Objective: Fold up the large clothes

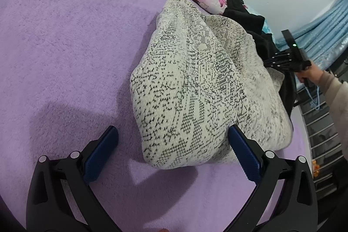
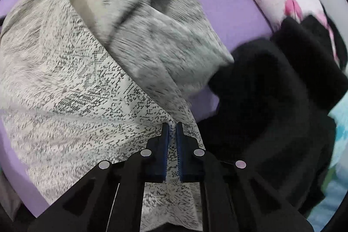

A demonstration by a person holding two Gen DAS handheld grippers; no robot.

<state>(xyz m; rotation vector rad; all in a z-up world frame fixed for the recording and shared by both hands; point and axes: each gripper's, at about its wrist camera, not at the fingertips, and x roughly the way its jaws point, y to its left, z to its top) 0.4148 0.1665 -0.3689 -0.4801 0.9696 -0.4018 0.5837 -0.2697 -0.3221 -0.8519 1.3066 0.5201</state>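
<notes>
pinching the speckled sweater on the purple blanket

holding a fold of the sweater [image 2: 71, 84], my right gripper [image 2: 173, 125] had its pads nearly together on the cloth. the knit was cream, flecked with black stitches, bunched in a tall heap on the purple blanket [image 1: 65, 40]. my left gripper [image 1: 173, 134] stood wide, gripping nothing, its right pad at the heap's near edge. a black garment [image 2: 271, 101] lay against the sweater's far side, its shape hard to make out. motion blur smeared the sweater's upper folds in the right view.
</notes>
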